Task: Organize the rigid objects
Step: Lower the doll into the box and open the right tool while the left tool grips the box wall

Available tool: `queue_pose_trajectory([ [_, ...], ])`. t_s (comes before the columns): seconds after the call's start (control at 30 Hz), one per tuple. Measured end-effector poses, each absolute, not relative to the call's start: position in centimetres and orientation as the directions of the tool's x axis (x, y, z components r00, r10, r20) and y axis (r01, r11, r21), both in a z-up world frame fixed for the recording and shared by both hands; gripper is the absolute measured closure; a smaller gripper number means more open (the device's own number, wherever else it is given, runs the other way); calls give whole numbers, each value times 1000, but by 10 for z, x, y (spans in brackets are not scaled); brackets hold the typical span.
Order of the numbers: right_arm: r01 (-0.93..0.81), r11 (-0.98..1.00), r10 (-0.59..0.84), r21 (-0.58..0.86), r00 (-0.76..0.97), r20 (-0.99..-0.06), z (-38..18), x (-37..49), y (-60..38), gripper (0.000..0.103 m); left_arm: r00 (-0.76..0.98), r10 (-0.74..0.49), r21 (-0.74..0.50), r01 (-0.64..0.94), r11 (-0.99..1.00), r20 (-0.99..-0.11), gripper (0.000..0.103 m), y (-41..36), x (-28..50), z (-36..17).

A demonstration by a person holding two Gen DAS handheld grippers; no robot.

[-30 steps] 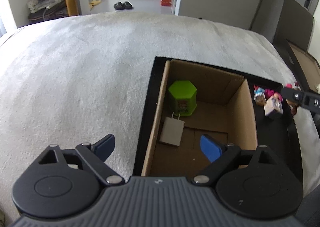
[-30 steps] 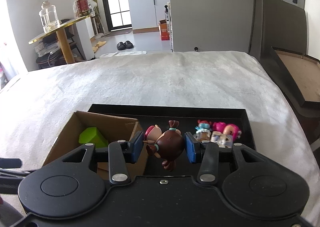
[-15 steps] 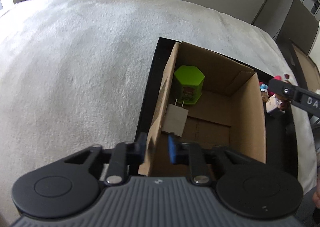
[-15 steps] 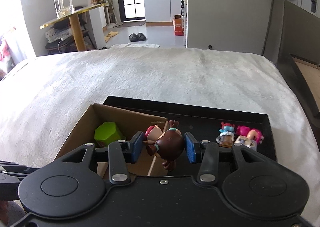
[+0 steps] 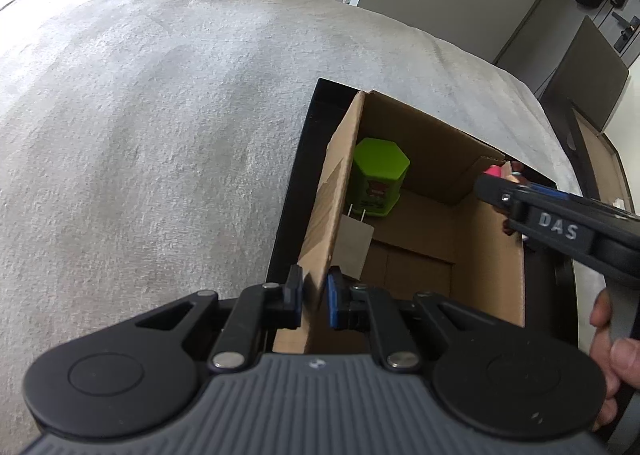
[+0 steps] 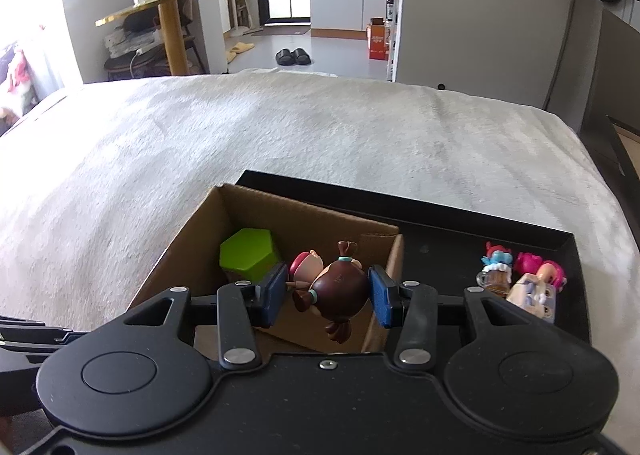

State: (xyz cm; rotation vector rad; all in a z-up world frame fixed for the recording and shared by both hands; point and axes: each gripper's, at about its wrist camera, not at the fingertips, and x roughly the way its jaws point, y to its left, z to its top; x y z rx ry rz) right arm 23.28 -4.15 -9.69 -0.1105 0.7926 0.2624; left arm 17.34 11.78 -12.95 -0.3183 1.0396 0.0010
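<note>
Now, left wrist view: left gripper (image 5: 314, 301), jaws just closed, pinches near wall of cardboard box (image 5: 432, 147), likely steadying it. Green hexagonal tub (image 5: 378, 175) inside. Right wrist view: right gripper (image 6: 327, 293) clamps brown-haired figurine (image 6: 338, 289) over box opening, probably for dropping in.

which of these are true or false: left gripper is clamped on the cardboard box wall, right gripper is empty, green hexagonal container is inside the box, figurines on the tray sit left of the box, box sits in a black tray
1. The left gripper is clamped on the cardboard box wall: true.
2. The right gripper is empty: false, it grips a brown-haired figurine.
3. The green hexagonal container is inside the box: true.
4. The small figurines sit left of the box: false, they stand to its right in the right wrist view.
5. The box sits in a black tray: true.
</note>
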Motion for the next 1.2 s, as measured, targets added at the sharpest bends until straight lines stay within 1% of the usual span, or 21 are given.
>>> queue_pose_trajectory([
  [0.33,-314,949,205,-21,667,-716,-100,237,-18,59,509,-164,-276,-153,949,-845,92,120,173,-131],
  [0.5,-313,948,184,-59,687,-703,-99,245,-13,59,508,-161,-274,-154,949,-846,92,120,173,-132],
  [0.6,-313,945,162,-92,695,-700,-98,246,-9,54,508,-159,-273,-158,949,-846,92,120,174,-131],
  [0.67,-324,942,175,-86,695,-697,-98,242,-10,51,508,-161,-273,-155,950,-847,91,119,174,-131],
  [0.8,-331,939,171,-89,677,-716,-102,235,-14,51,505,-156,-271,-162,949,-849,91,119,174,-132],
  [1.1,-301,952,172,-52,670,-722,-101,222,-38,48,495,-140,-245,-155,957,-857,91,115,173,-130],
  [1.2,-303,952,178,-46,670,-721,-99,219,-47,47,491,-116,-218,-155,964,-864,91,111,172,-129],
])
